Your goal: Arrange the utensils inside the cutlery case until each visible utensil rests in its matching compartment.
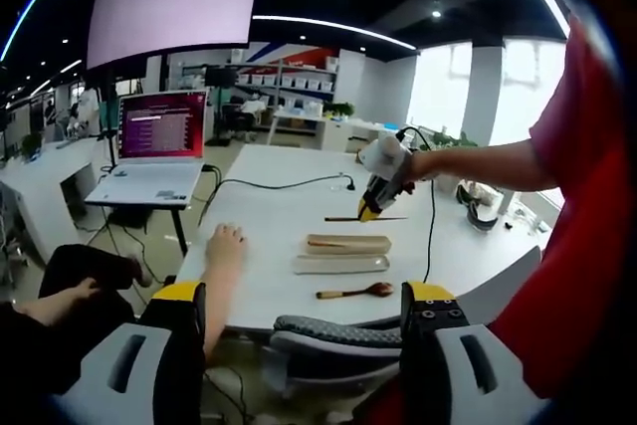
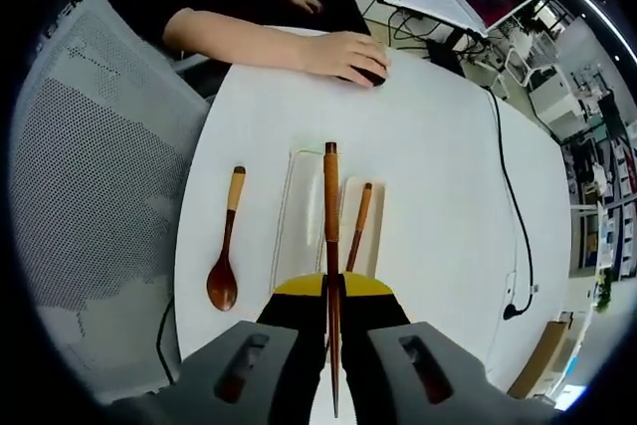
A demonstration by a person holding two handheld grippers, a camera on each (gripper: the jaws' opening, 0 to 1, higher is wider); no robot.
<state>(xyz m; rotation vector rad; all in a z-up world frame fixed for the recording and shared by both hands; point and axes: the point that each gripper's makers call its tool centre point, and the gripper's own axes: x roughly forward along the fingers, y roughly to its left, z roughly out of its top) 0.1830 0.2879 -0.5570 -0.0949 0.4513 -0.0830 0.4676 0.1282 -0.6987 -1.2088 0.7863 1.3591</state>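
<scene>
My right gripper [image 2: 331, 288] is shut on a wooden chopstick [image 2: 330, 206], holding it above the open cutlery case [image 2: 297, 208]. A second chopstick [image 2: 358, 226] lies in the case's right half [image 2: 375, 236]. A wooden spoon [image 2: 225, 246] rests on the white table [image 2: 438, 166], left of the case. In the left gripper view, my left gripper [image 1: 304, 298] hangs open well back from the table. Far ahead of it are the case [image 1: 343, 244], the spoon [image 1: 355, 292] and the right gripper [image 1: 376, 201] with its chopstick [image 1: 348, 218].
Another person's hand [image 2: 343, 55] rests on a mouse at the table's far side. A grey mesh chair [image 2: 90, 176] stands beside the table. A black cable [image 2: 510, 206] runs across the tabletop. A laptop [image 1: 154, 146] sits on a side stand.
</scene>
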